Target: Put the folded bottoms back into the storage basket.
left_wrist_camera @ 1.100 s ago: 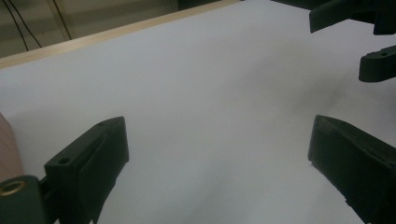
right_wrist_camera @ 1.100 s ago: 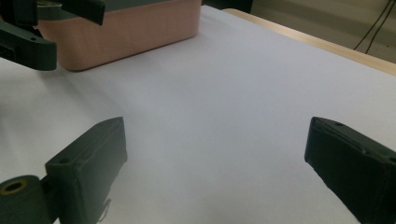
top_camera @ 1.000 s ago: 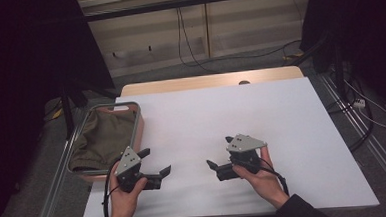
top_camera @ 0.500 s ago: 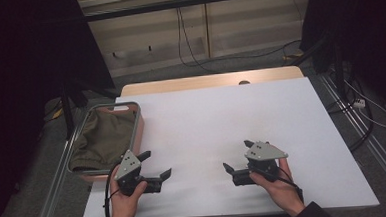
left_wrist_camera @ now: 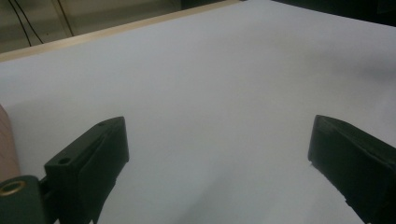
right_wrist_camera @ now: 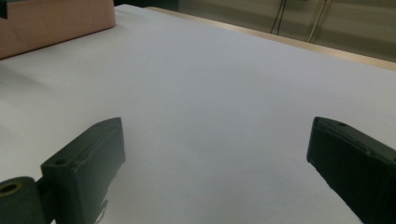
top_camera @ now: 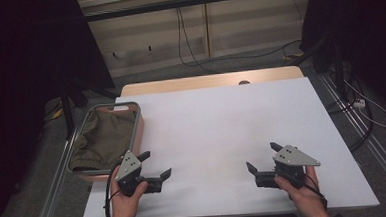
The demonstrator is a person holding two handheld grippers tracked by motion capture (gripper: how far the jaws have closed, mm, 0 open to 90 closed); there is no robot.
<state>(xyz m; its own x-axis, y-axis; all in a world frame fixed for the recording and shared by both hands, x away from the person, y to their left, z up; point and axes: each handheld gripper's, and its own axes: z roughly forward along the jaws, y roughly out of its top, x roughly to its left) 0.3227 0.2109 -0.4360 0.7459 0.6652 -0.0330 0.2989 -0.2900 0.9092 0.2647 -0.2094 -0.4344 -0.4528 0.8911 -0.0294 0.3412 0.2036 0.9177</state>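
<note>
Olive cloth in basket, left table edge

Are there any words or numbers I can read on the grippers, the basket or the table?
None: no words, numbers or signs can be read.
Left gripper: plain black and grey, no label.
Right gripper: the same.
Basket with olive cloth: no print.
White table: blank.

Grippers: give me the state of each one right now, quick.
Left gripper: open, holding nothing, over the white table.
Right gripper: open, holding nothing, over the same table.
</note>
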